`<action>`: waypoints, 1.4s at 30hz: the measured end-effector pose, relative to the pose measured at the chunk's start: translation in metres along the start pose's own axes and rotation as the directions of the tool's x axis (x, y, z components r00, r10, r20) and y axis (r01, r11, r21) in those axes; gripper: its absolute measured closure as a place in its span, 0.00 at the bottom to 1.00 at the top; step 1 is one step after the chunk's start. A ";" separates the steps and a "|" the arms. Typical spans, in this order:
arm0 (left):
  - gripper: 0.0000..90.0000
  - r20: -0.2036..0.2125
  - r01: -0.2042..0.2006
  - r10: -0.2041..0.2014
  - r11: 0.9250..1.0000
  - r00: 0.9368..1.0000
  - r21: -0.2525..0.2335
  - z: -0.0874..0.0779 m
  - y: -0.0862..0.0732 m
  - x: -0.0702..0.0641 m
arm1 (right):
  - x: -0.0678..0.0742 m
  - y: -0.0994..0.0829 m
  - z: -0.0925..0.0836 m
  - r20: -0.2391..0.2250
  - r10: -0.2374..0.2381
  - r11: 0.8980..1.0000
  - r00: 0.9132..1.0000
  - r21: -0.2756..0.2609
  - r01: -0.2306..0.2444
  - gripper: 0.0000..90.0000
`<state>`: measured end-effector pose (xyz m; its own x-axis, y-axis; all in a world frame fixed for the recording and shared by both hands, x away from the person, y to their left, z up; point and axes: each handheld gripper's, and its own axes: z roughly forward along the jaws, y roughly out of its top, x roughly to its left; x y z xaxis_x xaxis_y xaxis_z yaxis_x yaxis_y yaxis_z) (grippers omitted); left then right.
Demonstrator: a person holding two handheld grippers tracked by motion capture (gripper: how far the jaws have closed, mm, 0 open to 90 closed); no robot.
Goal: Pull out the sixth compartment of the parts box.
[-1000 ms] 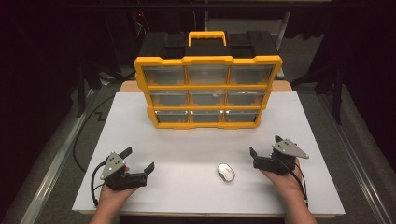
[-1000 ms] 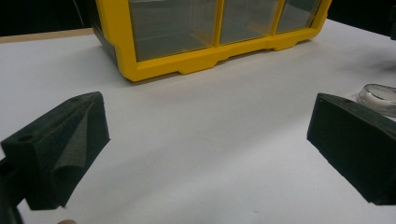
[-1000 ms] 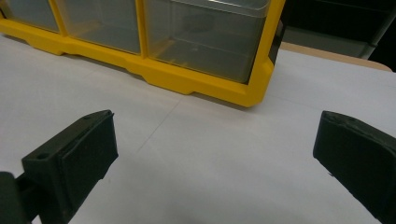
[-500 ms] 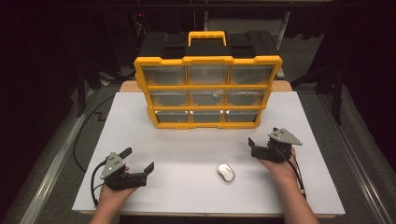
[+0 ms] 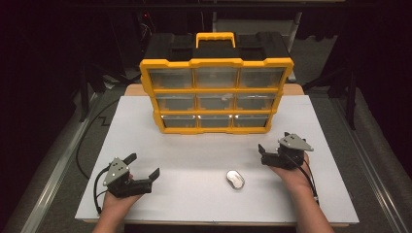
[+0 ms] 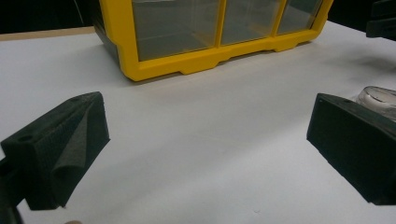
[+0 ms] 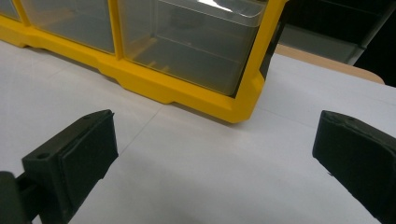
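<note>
A yellow and black organizer [image 5: 216, 90] with clear drawers stands upright at the back middle of the white table top [image 5: 194, 155]. A small white oval object [image 5: 235, 178] lies in front of it, between the two hands. My left gripper [image 5: 142, 166] rests near the front left, open and holding nothing. In the left gripper view its jaws [image 6: 205, 116] stand wide apart, with the oval object [image 6: 380, 95] just past the right-hand jaw. My right gripper [image 5: 263, 154] hovers to the right of the oval object, open. Its jaws [image 7: 215, 126] face the organizer's lower right drawer [image 7: 196, 51].
The organizer's bottom row of drawers [image 6: 219, 28] looks bare inside. The other gripper [image 6: 383, 18] shows at the top right corner of the left gripper view. Dark floor and a metal rail [image 5: 53, 174] flank the table's left side.
My right gripper has moved a little away from the person, toward the organizer. The left gripper and the oval object have stayed put.
</note>
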<state>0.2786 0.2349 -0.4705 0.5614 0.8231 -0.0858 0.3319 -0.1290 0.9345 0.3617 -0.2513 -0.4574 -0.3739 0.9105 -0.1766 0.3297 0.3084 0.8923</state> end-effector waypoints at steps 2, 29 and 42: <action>0.01 0.003 0.001 -0.001 1.000 1.000 0.003 0.000 0.000 0.001 | 0.001 0.000 -0.004 0.001 -0.008 1.000 1.000 0.002 0.008 0.00; 0.00 -0.007 -0.010 0.010 1.000 1.000 -0.009 0.000 -0.002 0.001 | -0.004 -0.008 -0.030 -0.001 -0.167 0.984 0.986 0.060 0.167 0.00; 0.00 0.012 -0.030 0.030 1.000 0.999 -0.004 0.003 -0.003 -0.002 | 0.010 -0.014 -0.022 0.010 -0.324 0.938 0.946 0.133 0.320 0.00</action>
<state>0.2788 0.2314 -0.4739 0.5806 0.8118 -0.0616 0.3116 -0.1517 0.9380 0.3343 -0.2525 -0.4630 -0.4517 0.7644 -0.4601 0.3048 0.6169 0.7256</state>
